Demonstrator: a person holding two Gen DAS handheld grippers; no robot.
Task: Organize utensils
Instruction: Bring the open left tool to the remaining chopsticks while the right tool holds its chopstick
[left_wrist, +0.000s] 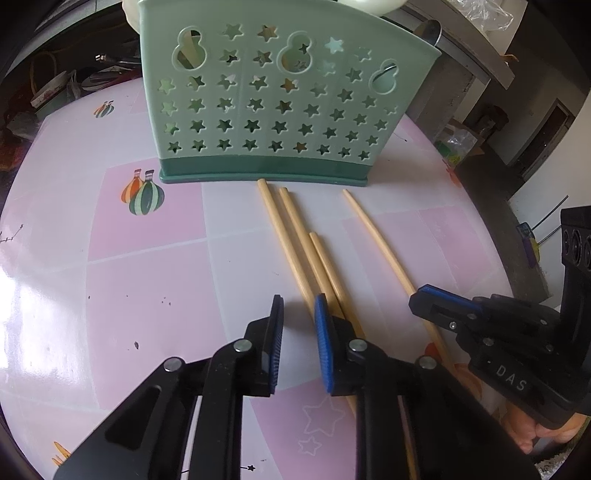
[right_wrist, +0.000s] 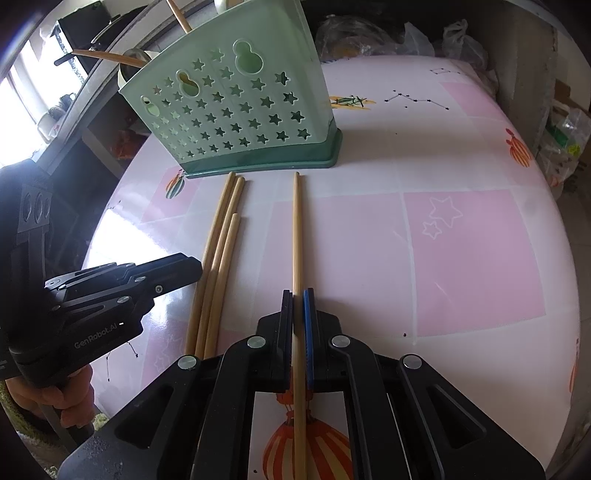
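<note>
A green utensil holder (left_wrist: 266, 107) with star cut-outs stands at the back of the table; it also shows in the right wrist view (right_wrist: 240, 110). Three wooden chopsticks (left_wrist: 295, 251) lie side by side in front of it, and a single chopstick (left_wrist: 376, 243) lies to their right. My left gripper (left_wrist: 298, 306) is open, low over the table, its right finger resting by the three chopsticks (right_wrist: 218, 258). My right gripper (right_wrist: 298, 306) is shut on the single chopstick (right_wrist: 296, 229), which still lies along the table. The right gripper also shows in the left wrist view (left_wrist: 424, 299).
The round table has a pink and white patterned cover (right_wrist: 461, 240). Plastic bags (right_wrist: 369, 37) and clutter sit beyond its far edge. More chopsticks (right_wrist: 110, 57) stick out of a cup behind the holder. A shelf with clutter (left_wrist: 55, 88) stands at the left.
</note>
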